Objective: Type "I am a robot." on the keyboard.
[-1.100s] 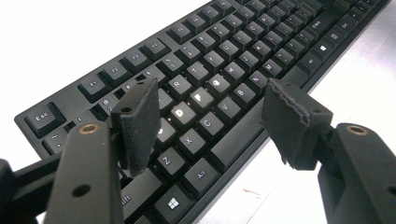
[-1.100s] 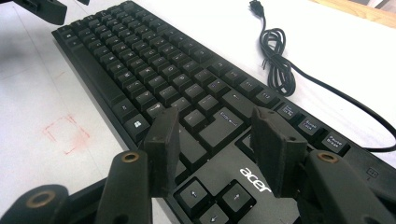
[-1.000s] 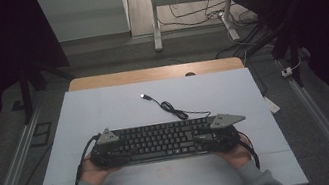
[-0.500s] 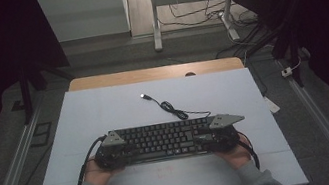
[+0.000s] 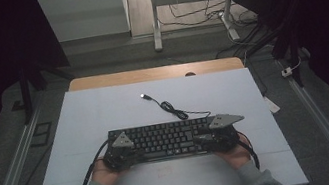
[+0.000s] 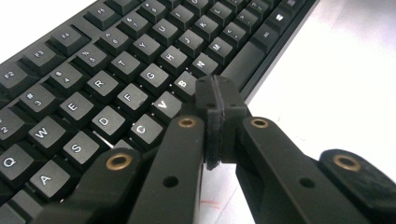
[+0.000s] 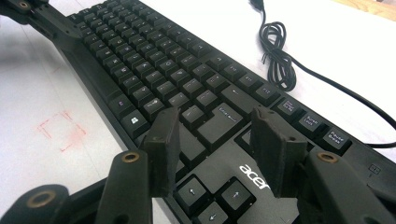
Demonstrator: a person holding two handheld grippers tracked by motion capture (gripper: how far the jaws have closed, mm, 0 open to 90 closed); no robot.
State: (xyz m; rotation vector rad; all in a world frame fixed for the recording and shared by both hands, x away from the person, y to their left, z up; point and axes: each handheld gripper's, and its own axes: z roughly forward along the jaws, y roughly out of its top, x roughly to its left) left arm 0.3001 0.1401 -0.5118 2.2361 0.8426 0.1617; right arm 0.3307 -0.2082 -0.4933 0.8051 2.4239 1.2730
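Observation:
A black Acer keyboard [image 5: 165, 139] lies across the near middle of the white mat [image 5: 104, 107]. My left gripper [image 5: 133, 153] sits over the keyboard's left end. In the left gripper view, the left gripper [image 6: 215, 119] hovers by the B and V keys near the front edge. Its jaws have just been closing, and its pads now meet with nothing between them. My right gripper [image 5: 204, 140] is over the right end. In the right gripper view, the right gripper [image 7: 215, 144] stands open just above the block beside the Enter key and the arrow keys [image 7: 210, 196].
The keyboard's black cable [image 5: 171, 107] curls behind it and ends in a USB plug [image 5: 143, 96] on the mat. A faint red square mark [image 7: 60, 128] lies in front of the keyboard. A wooden table edge [image 5: 149, 73] lies behind the mat, and metal rails [image 5: 9, 179] run along both sides.
The left gripper's jaws have gone from apart to shut, and that hand has edged right over the keyboard. The right hand and the keyboard have stayed put.

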